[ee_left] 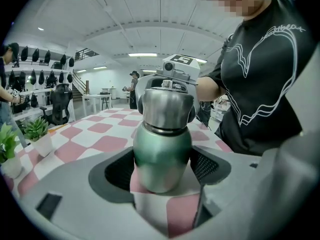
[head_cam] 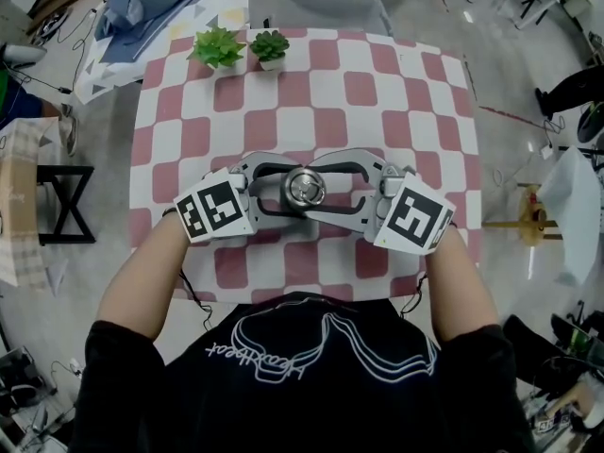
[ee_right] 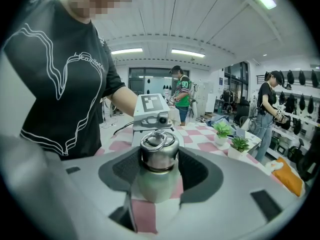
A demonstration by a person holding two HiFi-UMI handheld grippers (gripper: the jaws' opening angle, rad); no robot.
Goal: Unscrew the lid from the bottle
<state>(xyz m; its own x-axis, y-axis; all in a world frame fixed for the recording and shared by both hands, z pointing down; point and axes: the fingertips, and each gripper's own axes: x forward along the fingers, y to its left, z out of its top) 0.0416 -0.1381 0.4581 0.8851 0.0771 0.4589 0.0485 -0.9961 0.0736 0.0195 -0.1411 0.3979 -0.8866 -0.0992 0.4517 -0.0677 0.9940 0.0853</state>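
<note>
A green metal bottle with a steel lid stands upright on the pink-and-white checked table, close to the near edge. My left gripper comes in from the left, and its pads press on the bottle's green body. My right gripper comes in from the right and is shut on the steel lid, which has a ring on top. The pale body shows below the right gripper's pads. The two grippers face each other across the bottle.
Two small potted plants stand at the table's far edge. A black stool frame is on the floor to the left. People stand in the room behind, away from the table.
</note>
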